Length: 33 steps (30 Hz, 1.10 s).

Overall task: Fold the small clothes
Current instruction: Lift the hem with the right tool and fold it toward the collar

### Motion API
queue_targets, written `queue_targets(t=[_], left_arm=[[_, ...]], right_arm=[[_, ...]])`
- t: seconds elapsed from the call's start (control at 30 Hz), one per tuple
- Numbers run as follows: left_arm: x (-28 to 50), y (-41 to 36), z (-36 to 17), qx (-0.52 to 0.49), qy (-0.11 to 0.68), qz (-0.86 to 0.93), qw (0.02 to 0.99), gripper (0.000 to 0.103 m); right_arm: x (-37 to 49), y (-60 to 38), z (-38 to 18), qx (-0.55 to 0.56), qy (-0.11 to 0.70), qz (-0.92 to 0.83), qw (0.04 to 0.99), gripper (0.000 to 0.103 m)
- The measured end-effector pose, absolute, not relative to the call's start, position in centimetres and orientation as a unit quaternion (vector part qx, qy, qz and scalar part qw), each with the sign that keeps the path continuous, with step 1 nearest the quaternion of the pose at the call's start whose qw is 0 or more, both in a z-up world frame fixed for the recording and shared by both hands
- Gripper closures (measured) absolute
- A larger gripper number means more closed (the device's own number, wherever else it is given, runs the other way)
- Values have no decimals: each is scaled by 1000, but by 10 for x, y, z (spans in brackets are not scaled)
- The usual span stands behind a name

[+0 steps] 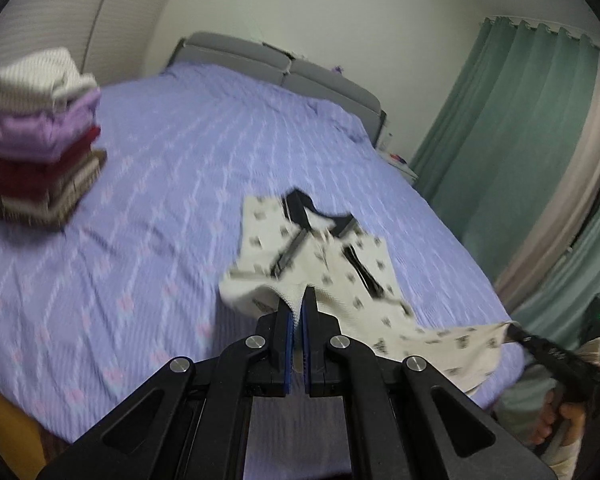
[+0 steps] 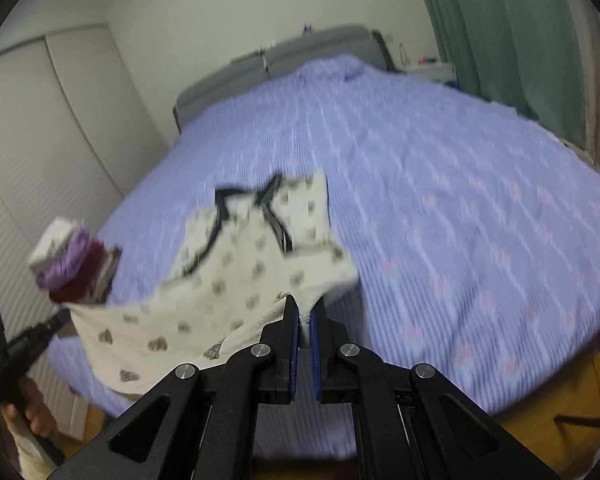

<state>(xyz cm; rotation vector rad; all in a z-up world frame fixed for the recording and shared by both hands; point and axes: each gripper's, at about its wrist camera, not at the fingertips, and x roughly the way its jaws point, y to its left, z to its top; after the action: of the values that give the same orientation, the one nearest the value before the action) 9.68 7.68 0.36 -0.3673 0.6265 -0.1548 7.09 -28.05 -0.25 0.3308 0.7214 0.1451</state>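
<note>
Progress, judged from the left wrist view, looked like several garments done and one in hand: a stack of folded clothes (image 1: 40, 136) sat on the bed (image 1: 172, 208) at about ten o'clock from the left gripper (image 1: 300, 308), white on top, then lilac, dark red and a striped brown piece at the bottom. The left gripper's fingers were closed on an edge of a cream printed shirt (image 1: 312, 256) with dark trim, which lay partly on the purple cover and partly lifted, its collar end toward twelve o'clock. At four o'clock the shirt's other corner stretched out to the right gripper (image 1: 518, 332), with a hand (image 1: 560, 420) on the handle below it; from here I could not tell how those fingers stood. This view alone showed the green curtain (image 1: 512, 140) at two o'clock and the stack's layers clearly. From the right wrist view, the right gripper (image 2: 306, 320) was pinched shut on a white ribbed edge of the shirt (image 2: 236, 276), so both lower corners were held and no fold seemed made yet; folding it and adding it to the stack remained. Here the stack (image 2: 76, 264) lay at nine o'clock, half hidden behind the raised cloth, and the left gripper (image 2: 60, 320) showed only as a dark tip at eight o'clock. Only this view showed the white wardrobe doors (image 2: 52, 128) at ten o'clock.
</note>
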Motion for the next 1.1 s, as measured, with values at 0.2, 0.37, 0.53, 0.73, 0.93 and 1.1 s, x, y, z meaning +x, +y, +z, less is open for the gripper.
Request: queue_targets(t=[0.2,0.37,0.53,0.73,0.93,1.1], left_arm=[[152,84,20,-169,292,-39,941,97],[198,87,25,-172,296,-30,939,97],[251,87,13,-164,325,-23,931,97],[309,89,-20,-162,374,-12,913,97],[356,95,-59,-158,420,-3,894,97],[381,93,-82,-147,443,-1,885,97]], right_arm=[[119,-279,31,153,301,44,940,97],[165,-281,37,159,295,28,942,97],[215,-284,32,162,315,22,935,97],[274,-284,8,156,354,14,922,97],[327,-281,-31,159,401,7,902,97],[362,-281,-64,163,434,0,886,97]])
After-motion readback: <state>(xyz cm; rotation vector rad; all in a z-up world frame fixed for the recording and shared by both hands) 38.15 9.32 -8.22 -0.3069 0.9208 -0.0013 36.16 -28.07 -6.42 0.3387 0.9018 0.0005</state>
